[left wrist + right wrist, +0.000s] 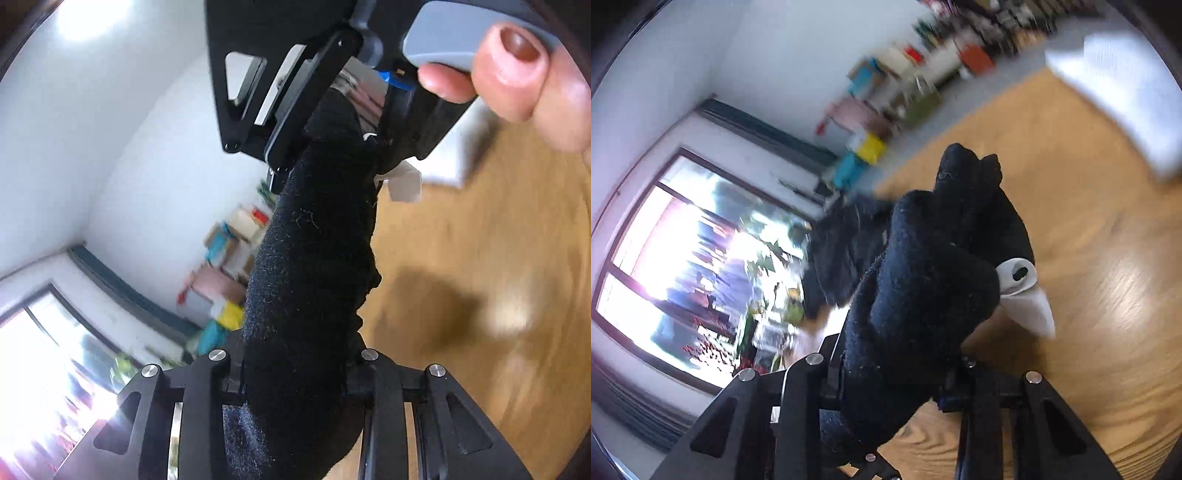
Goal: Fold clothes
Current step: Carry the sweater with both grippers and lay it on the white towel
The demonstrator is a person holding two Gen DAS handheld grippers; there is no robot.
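Left wrist view: one fuzzy black garment (310,258), knit and lint-flecked, stretches between my two tongs. My left gripper (295,391) pinches one end, my right gripper (332,122) the other, above the wooden floor (480,258). One white tag (404,184) dangles.

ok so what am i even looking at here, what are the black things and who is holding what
No robot here: a person holds a hand-held gripper in each hand, each with a fisheye camera looking along its two black fingers. The left camera shows the left gripper at the bottom, clamped on a black garment that stretches up to the right gripper, squeezed by the person's hand. The right camera shows the right gripper closed on the same bunched black cloth with a white tag. Below is a wooden table with something white lying at its far side. Both pictures are motion-blurred.
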